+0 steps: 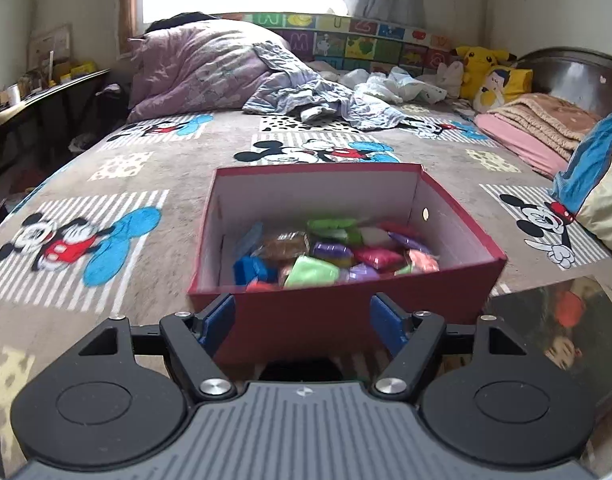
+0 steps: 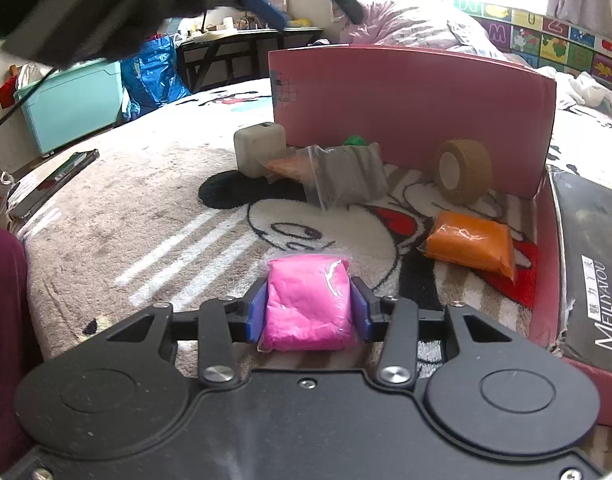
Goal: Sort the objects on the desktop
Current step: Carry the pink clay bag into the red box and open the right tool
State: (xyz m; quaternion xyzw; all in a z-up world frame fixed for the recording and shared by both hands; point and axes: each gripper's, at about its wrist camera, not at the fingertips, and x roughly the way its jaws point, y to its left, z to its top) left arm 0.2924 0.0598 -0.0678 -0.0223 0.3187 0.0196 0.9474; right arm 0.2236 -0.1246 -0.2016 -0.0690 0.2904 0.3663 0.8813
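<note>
The pink packet (image 2: 310,304) is closest in the right wrist view, squeezed between the two blue fingers (image 2: 257,312) of the right gripper (image 2: 308,314), one on each side. It sits low over the Mickey bed cover (image 2: 126,216). Just ahead lie an orange packet (image 2: 472,246), a tan tape roll (image 2: 462,172), a clear bag (image 2: 346,176) and a grey cube (image 2: 258,150), all beside the outside of the red box (image 2: 406,92). A green thing peeks out behind the bag, mostly hidden.

The left gripper (image 1: 302,320) has its fingers (image 1: 220,316) spread wide with nothing between them. They hang just in front of the red box's near wall (image 1: 306,320), which covers part of the pile of colored packets (image 1: 330,252) inside. The pile is blurry. At the top of the right wrist view, the left gripper is a dark blur, cut off by the edge.
</note>
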